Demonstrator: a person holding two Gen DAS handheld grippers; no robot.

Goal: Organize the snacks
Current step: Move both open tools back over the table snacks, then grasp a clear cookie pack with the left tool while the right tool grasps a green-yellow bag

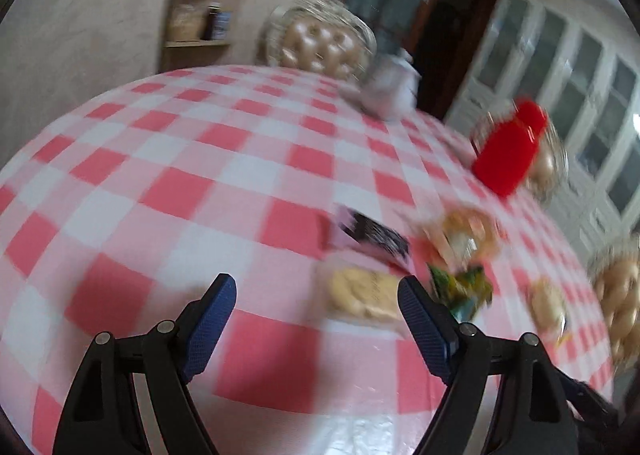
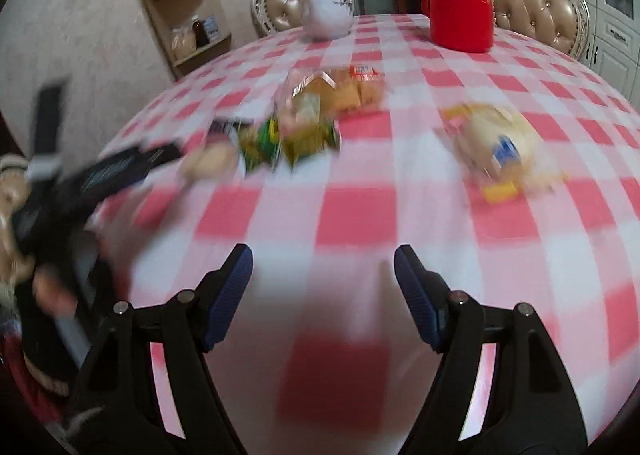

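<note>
Left wrist view first: your left gripper point(image 1: 316, 291) has its blue pads point(image 1: 212, 319) spread wide with nothing between them, hovering over the checked tablecloth point(image 1: 160, 175). To its left and ahead the cloth lies bare as far as the far rim. The snacks sit off its right finger: a pale biscuit pack point(image 1: 360, 293) just inside that fingertip, a green packet point(image 1: 460, 289) just beyond it, a dark wrapper point(image 1: 368, 237) behind, and a clear-wrapped pastry point(image 1: 468, 233) further on. The red flask point(image 1: 510, 147) stands near the right-hand edge, well apart from the snacks.

Your right gripper point(image 2: 323, 271) is likewise wide apart and holds nothing. Open cloth lies straight ahead of it, with the table edge point(image 2: 132, 127) curving away on the left.

Only the right wrist view shows you the bread bag point(image 2: 500, 147) lying alone to the right, the pastry pack point(image 2: 344, 89) behind the green packet, the white teapot point(image 2: 328, 17) near the far edge, and your other tool's dark arm point(image 2: 108, 175) reaching in from the left. Both views are blurred.
</note>
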